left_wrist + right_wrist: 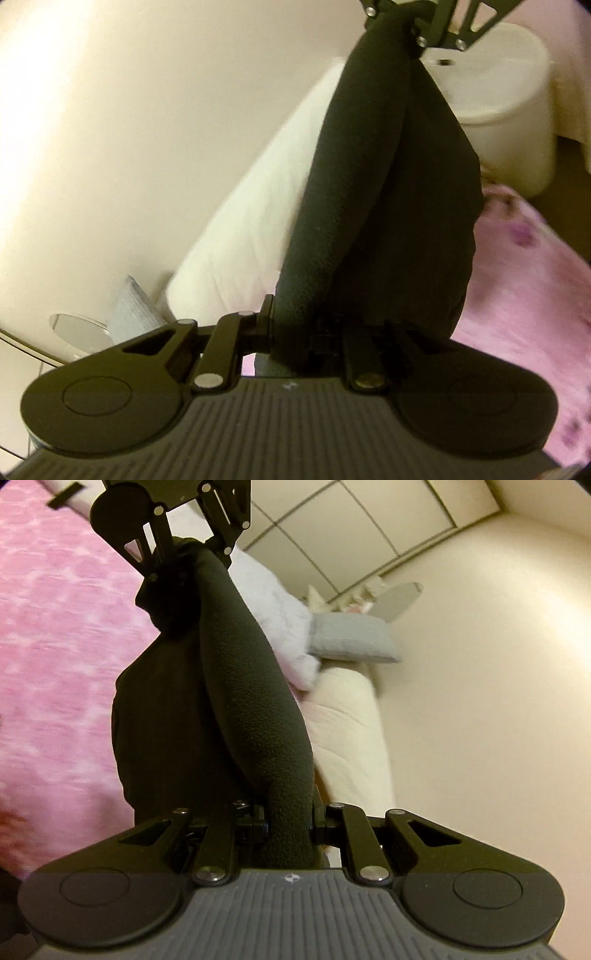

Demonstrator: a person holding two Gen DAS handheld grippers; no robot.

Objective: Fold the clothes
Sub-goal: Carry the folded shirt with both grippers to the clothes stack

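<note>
Item: black garment (399,206), stretched between both grippers. Left gripper (295,332) jaws clamped on it; right gripper (288,823) jaws likewise. Pink bedspread (55,635) lay below.

Black garment (373,206), plain w/ fine pebbly texture, clamped in both black grippers: left gripper (295,332), right gripper (291,819). Beside the garment: pink blanket (524,295) w/ purple blotches; in right wrist view it's pink w/ paler mottling. Other side of garment: white quilted duvet (240,236). Past duvet: grey pillow (351,638), cream wall (147,110). White round tub (506,110) near garment top.
</note>
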